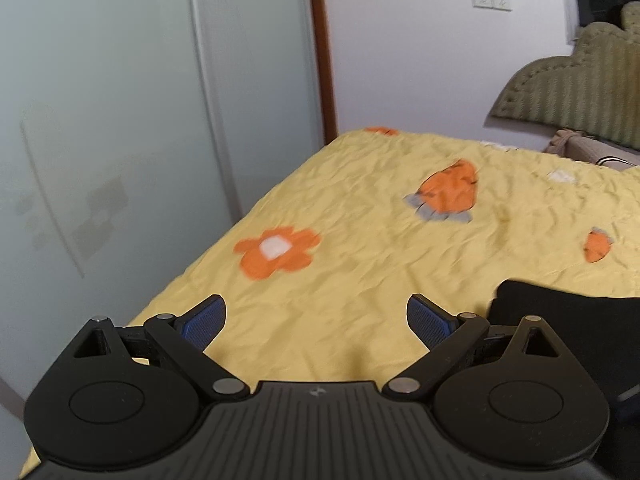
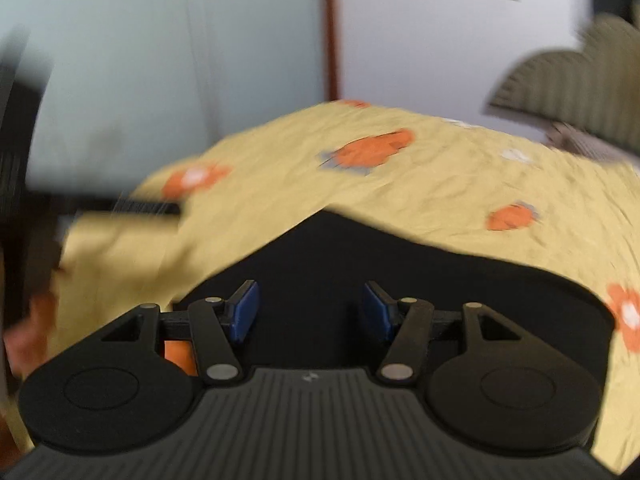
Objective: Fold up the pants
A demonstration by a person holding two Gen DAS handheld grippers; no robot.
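Note:
The black pants [image 2: 400, 280] lie on a yellow bedspread [image 2: 420, 184] with orange flowers. In the right wrist view, which is blurred, they fill the space under and ahead of my right gripper [image 2: 310, 312], which is open and empty above them. In the left wrist view only a corner of the pants [image 1: 560, 320] shows at the lower right. My left gripper [image 1: 316, 324] is open and empty over the bare bedspread [image 1: 360, 260], to the left of the pants. The left gripper also shows as a dark blur at the left of the right wrist view [image 2: 148, 208].
Frosted sliding wardrobe doors [image 1: 120, 140] stand close along the bed's left edge. A white wall [image 1: 420, 60] with switches is behind the bed. A padded olive headboard [image 1: 568, 92] is at the back right.

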